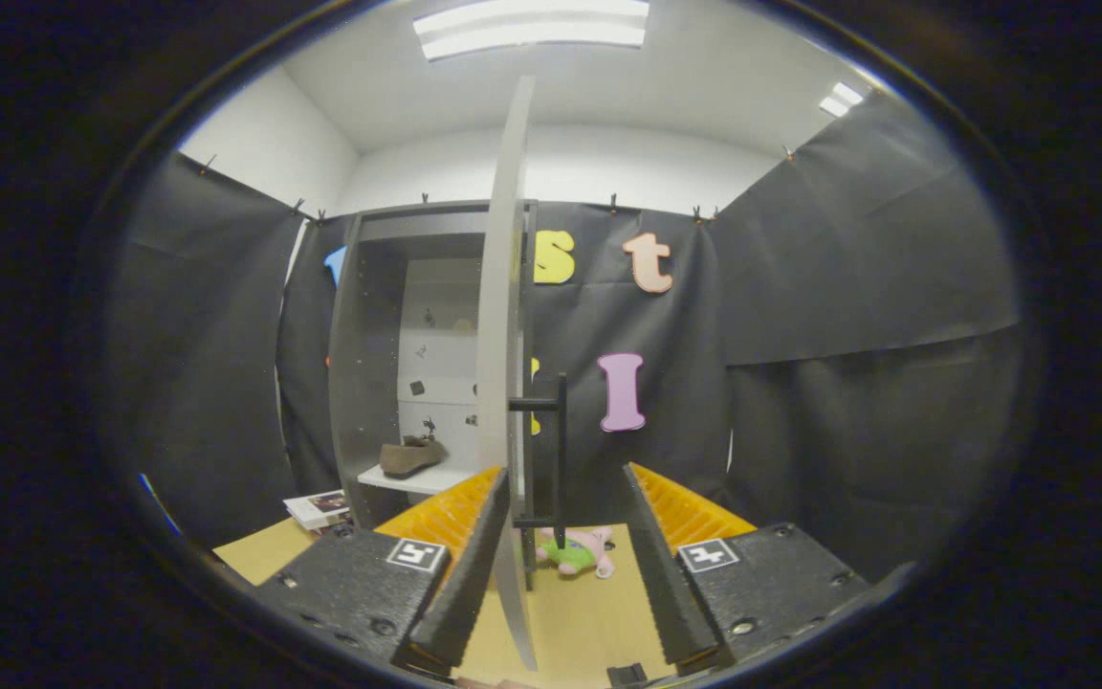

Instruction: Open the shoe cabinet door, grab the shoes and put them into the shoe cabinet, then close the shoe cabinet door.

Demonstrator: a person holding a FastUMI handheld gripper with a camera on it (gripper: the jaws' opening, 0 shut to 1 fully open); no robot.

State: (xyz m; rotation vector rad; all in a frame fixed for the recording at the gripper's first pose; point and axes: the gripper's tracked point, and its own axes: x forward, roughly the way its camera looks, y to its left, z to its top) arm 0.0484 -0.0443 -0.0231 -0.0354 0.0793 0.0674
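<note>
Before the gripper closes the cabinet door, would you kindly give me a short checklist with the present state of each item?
1. Brown shoe rests on the white shelf inside the grey shoe cabinet: ok.
2. White cabinet door stands open, edge-on between the fingers: ok.
3. Gripper is open, its fingers either side of the door edge and the black bar handle, pressing on neither: ok.
4. Second shoe stored: cannot tell.
5. Pink and green plush toy lies on the floor just beyond the door's foot; clear of the swing: cannot tell.
</note>
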